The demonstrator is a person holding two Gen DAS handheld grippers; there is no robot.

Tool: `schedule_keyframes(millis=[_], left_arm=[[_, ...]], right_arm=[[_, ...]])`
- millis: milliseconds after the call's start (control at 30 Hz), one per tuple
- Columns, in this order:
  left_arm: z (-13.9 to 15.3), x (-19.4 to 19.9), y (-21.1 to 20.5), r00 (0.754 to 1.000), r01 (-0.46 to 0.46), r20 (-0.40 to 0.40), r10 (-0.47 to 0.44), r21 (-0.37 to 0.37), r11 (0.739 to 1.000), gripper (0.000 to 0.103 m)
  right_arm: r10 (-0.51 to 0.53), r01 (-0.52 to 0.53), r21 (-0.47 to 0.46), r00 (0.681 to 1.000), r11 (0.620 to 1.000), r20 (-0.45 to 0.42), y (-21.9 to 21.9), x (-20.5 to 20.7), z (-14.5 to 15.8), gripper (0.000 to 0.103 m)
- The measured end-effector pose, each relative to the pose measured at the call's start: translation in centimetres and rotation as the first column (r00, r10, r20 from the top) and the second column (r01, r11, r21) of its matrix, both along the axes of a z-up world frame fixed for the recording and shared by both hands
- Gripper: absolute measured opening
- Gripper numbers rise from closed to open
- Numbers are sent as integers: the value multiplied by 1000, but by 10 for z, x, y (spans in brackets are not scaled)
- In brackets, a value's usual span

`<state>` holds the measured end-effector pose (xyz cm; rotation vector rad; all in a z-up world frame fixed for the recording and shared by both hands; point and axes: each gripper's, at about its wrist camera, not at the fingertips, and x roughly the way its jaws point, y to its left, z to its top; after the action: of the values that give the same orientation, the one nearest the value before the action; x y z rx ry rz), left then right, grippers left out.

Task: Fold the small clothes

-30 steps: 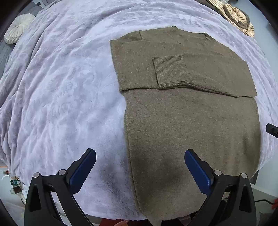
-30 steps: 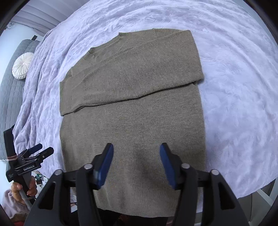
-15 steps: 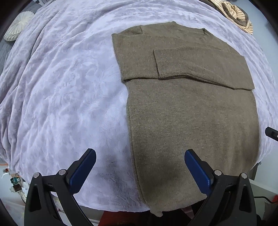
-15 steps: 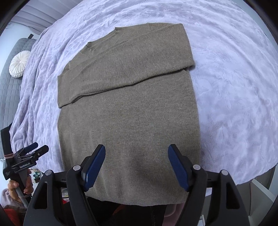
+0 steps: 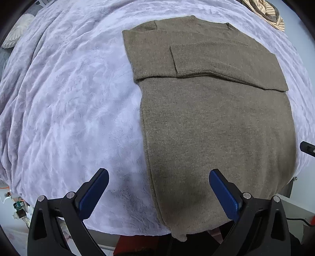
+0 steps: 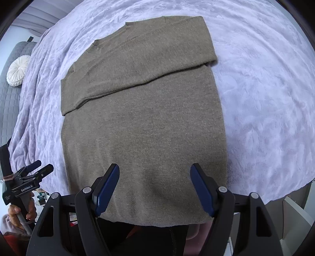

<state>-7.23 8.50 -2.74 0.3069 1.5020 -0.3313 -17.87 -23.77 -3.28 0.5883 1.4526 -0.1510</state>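
While it lies flat on a bed, an olive-brown knitted sweater point(image 5: 216, 128) has both sleeves folded across its chest, the ribbed cuff point(image 5: 187, 59) of one sleeve resting on top near the middle. The neckline points away from the cameras and the hem lies nearest them, at the edge of the bed. The sweater rests on a pale lilac plush blanket point(image 5: 69, 108) that covers the whole bed and shows soft creases. In the left wrist view, the left tool point(image 5: 158, 194) hangs above the near left side of the sweater, its two blue-padded fingers spread wide, one over the blanket and one over the knit, with nothing gripped between them. In the right wrist view, the right tool point(image 6: 154, 189) hovers over the hem area of the sweater, its blue pads standing well apart and clamping nothing; the knit lies below them, and whether they touch it cannot be told. At the left edge of that view a person's hand point(image 6: 21, 213) grips the handle of the left tool. Farther off, a round white pleated cushion point(image 6: 16, 70) sits on a grey quilted surface point(image 6: 9, 102) beside the blanket, and a striped beige garment point(image 5: 267, 11) lies at the far corner of the bed.
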Motion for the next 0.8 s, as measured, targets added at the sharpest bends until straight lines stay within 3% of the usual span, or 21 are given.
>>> schedule_keyframes(millis=[533,800], left_arm=[[-37,-26,-5,991,57,-118,-55,11,998,102],[-67,-61,4,961,125,-241,-134,-53,991,102]], right_arm=[[7,-6,14,995,1000,-100,-10,-25,-29,77],[51,-37,97,987,995,-153,-15,-55,-48,77]])
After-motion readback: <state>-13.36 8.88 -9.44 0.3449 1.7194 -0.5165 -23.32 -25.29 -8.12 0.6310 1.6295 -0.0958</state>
